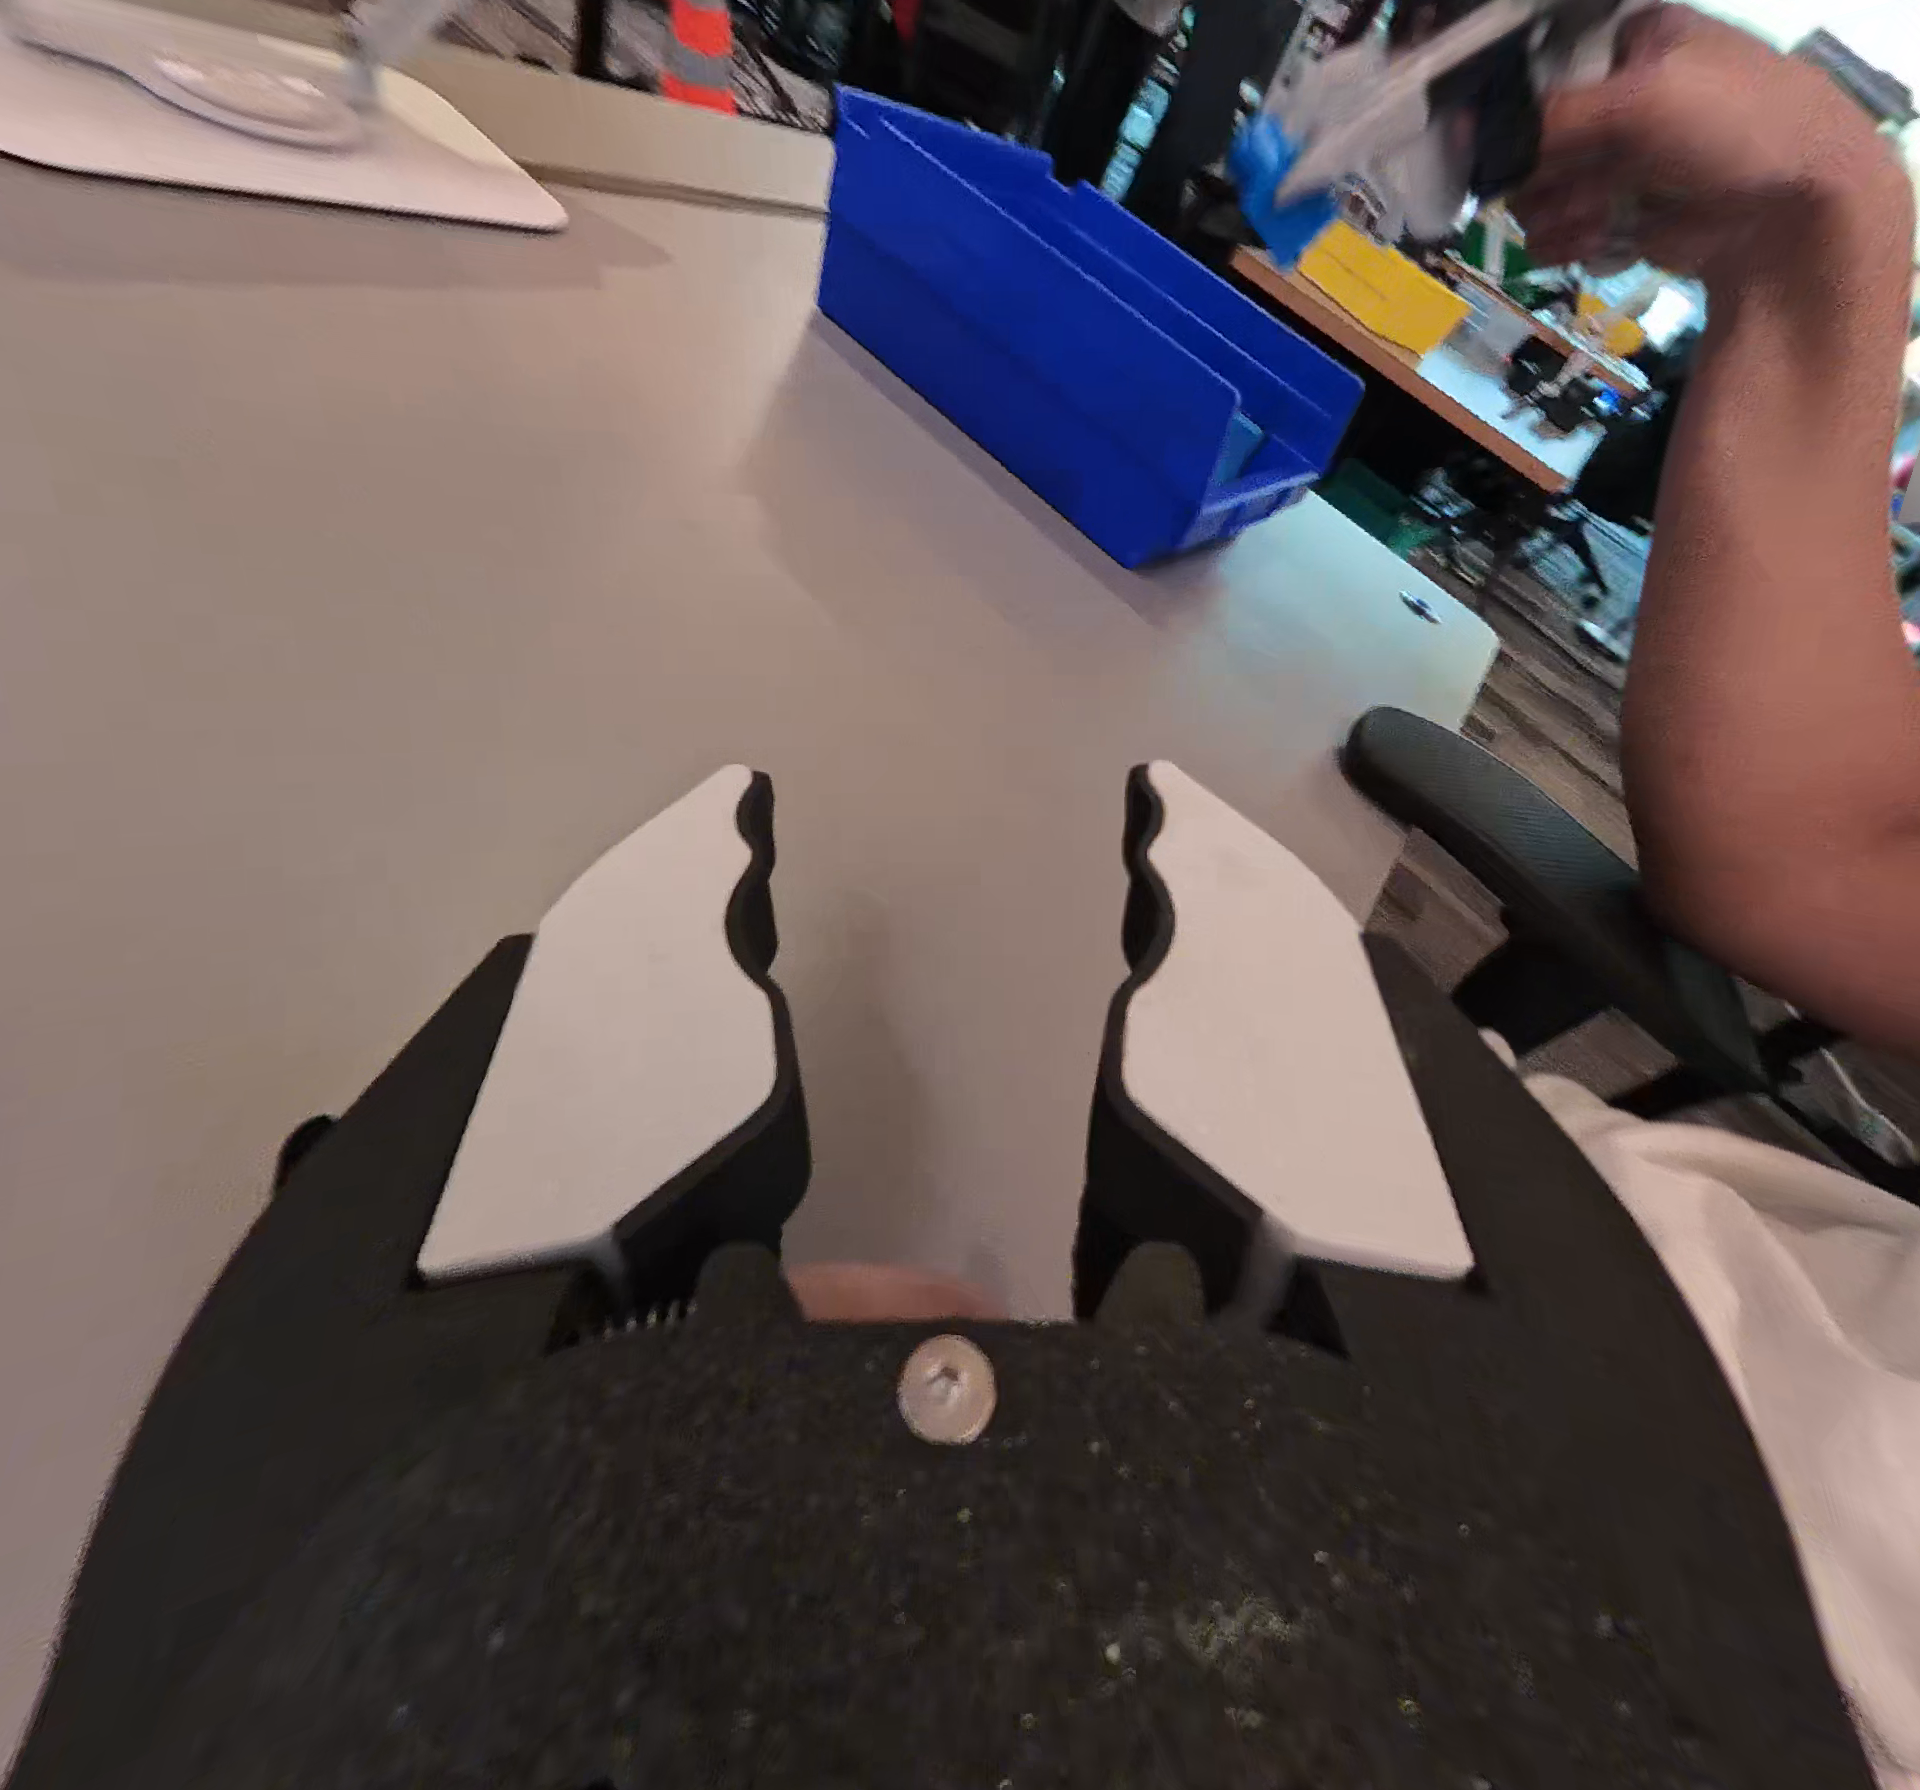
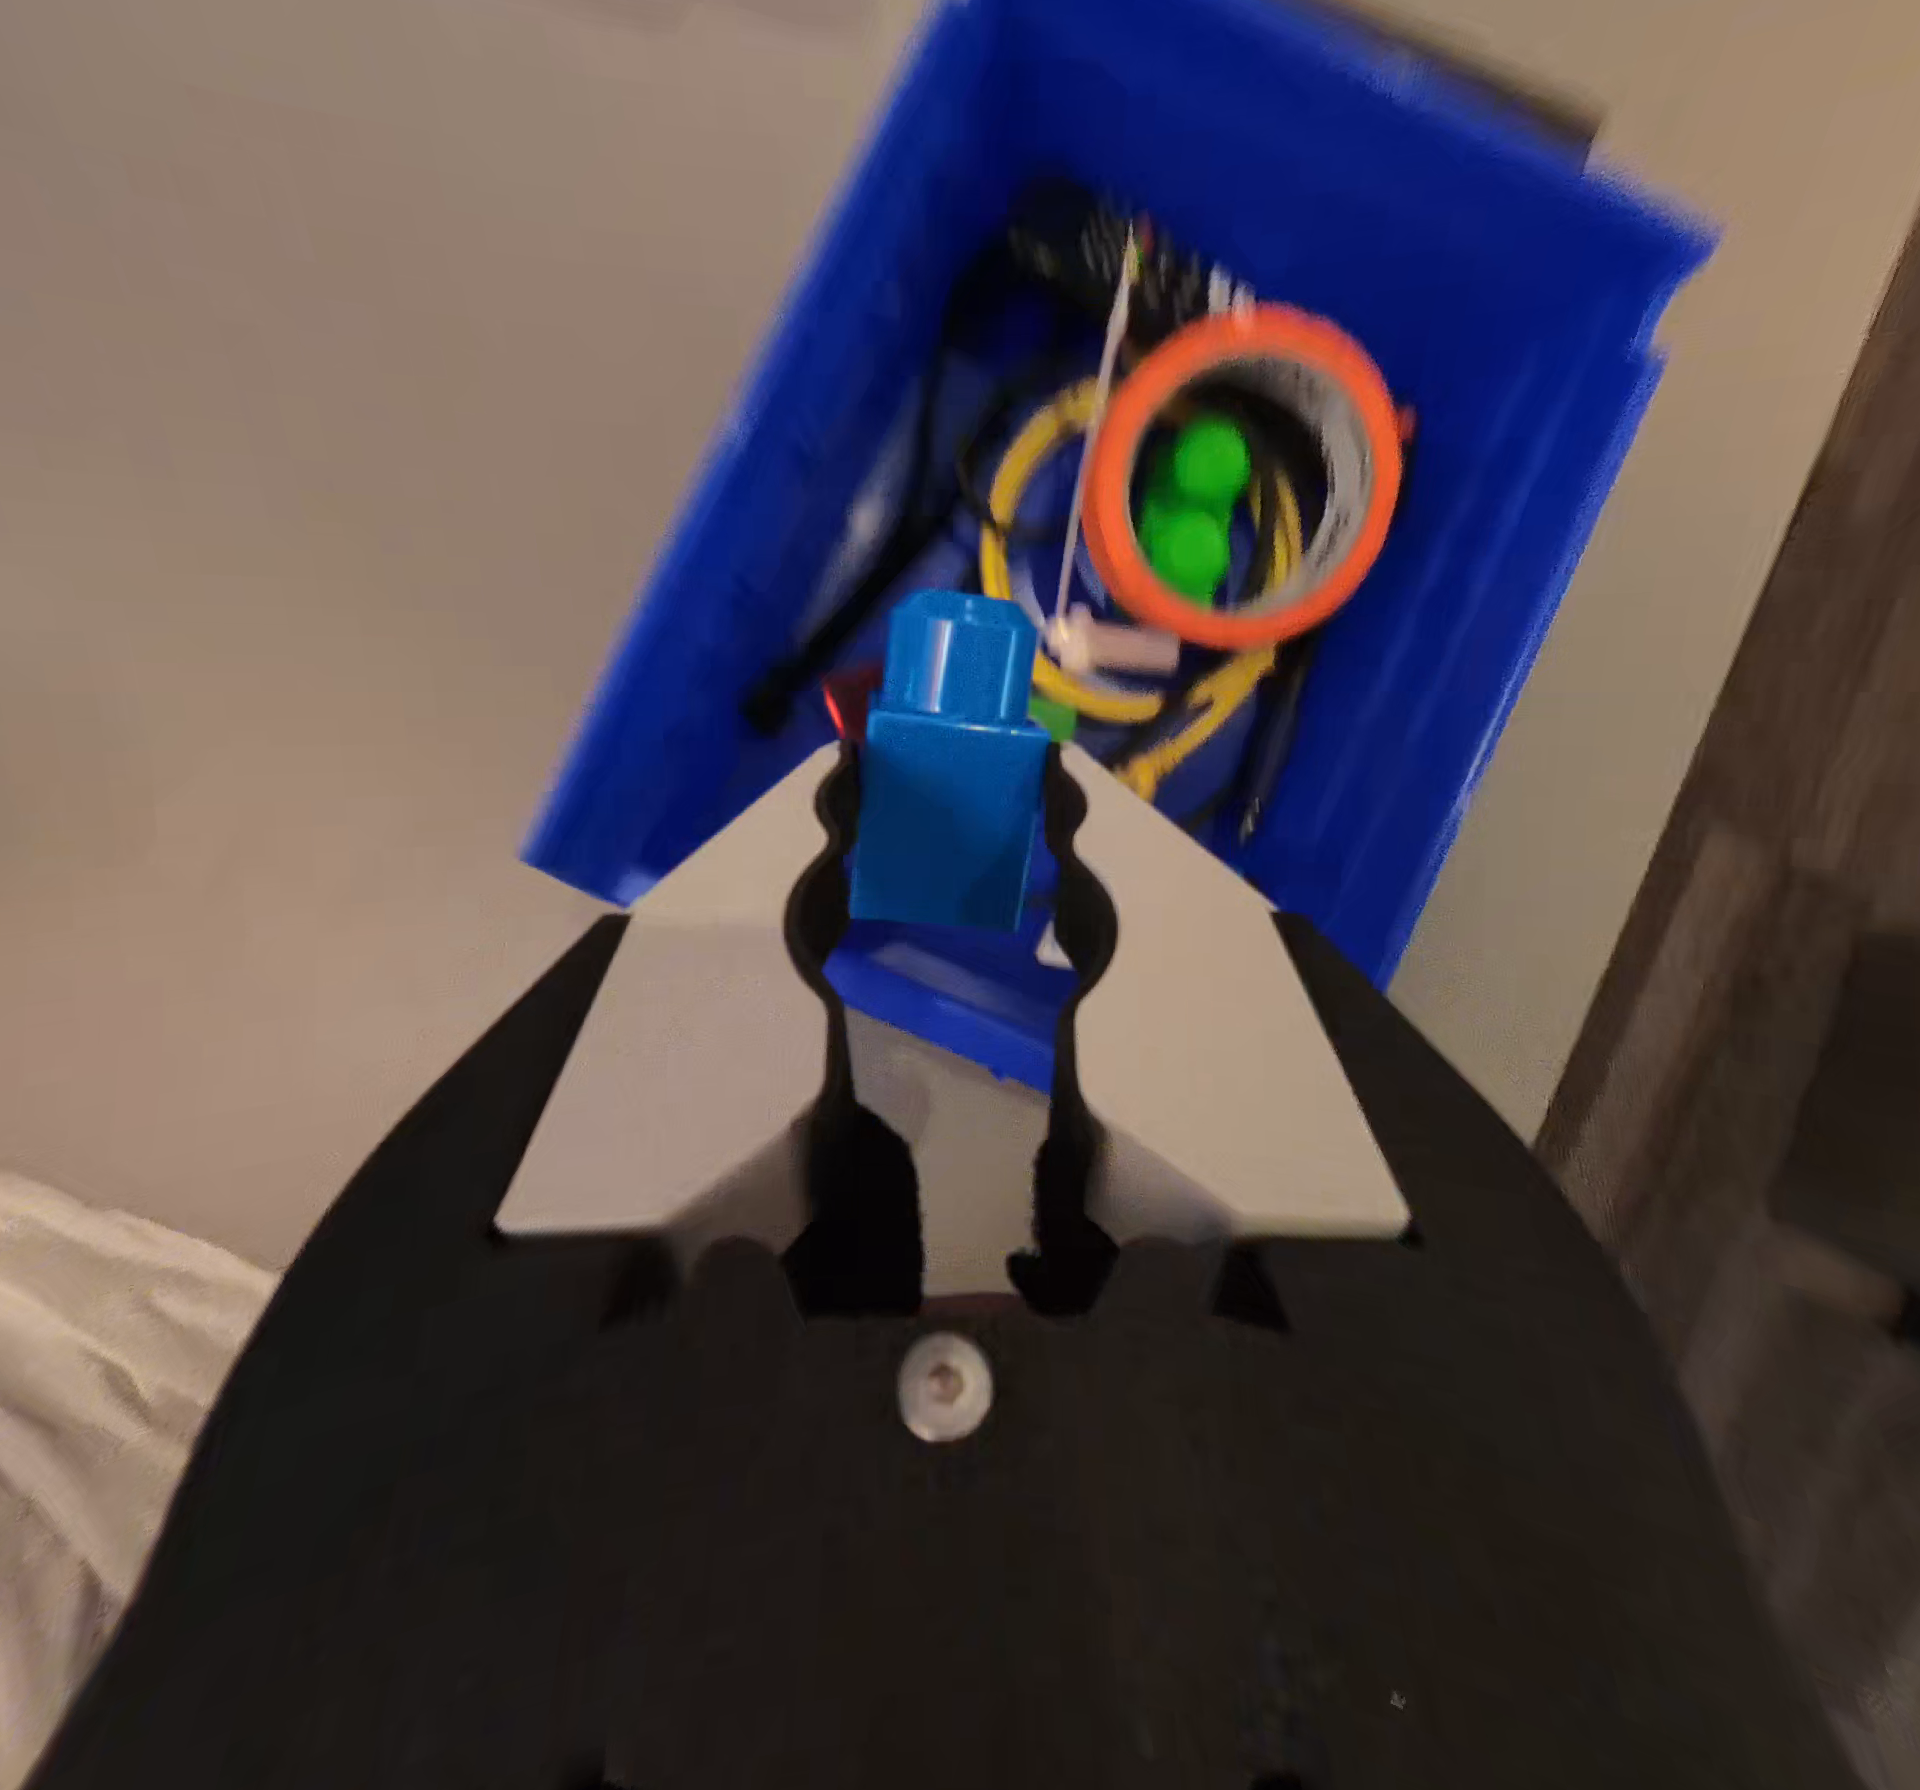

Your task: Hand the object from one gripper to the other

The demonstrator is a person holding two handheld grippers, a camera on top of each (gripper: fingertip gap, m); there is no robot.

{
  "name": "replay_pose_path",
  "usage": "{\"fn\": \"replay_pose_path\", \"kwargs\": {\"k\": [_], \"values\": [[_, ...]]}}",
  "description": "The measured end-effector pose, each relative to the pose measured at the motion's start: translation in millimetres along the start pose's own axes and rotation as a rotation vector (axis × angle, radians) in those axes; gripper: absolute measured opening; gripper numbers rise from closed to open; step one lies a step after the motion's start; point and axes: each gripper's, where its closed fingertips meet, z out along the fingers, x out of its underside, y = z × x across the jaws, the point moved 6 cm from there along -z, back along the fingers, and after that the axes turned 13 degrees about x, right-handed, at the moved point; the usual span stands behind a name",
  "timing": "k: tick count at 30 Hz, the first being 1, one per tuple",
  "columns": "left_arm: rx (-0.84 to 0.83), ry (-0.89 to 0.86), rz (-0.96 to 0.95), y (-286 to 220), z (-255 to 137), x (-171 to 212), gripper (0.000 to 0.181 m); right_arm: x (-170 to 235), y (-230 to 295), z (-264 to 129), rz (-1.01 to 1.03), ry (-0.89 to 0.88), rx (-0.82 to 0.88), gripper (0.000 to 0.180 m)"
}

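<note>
both grippers apart: right gripper (image 2: pixel 951 784) pinches blue brick (image 2: pixel 945 805) mid-frame, probably secure; left gripper (image 1: pixel 948 805) spread, empty, lower centre. align before releasing.

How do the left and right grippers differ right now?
The left gripper is open and empty; the right gripper is shut on a blue block. The left sits low over the table; the right is raised above the blue bin. Both have black, white-faced fingers.
</note>
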Motion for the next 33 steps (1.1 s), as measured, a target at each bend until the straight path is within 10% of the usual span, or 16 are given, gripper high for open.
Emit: {"fn": "replay_pose_path", "kwargs": {"k": [9,20,27,33], "values": [[0.059,0.003,0.141,-4.4,9.0,-4.8,0.057,64.6,22.0,100.4,-0.374,0.483,-0.053,0.035],[0.049,0.045,0.18,-15.3,17.8,4.9,0.057,61.6,17.0,98.6,-0.356,0.424,-0.023,0.06],[0.076,0.064,-0.092,5.5,16.2,9.9,0.039,-22.1,41.0,-41.4,-0.245,-0.333,-0.132,0.064],[0.095,-0.003,-0.181,17.1,4.9,2.2,0.043,-32.5,165.7,-76.5,-0.355,-0.671,-0.638,0.064]]}}
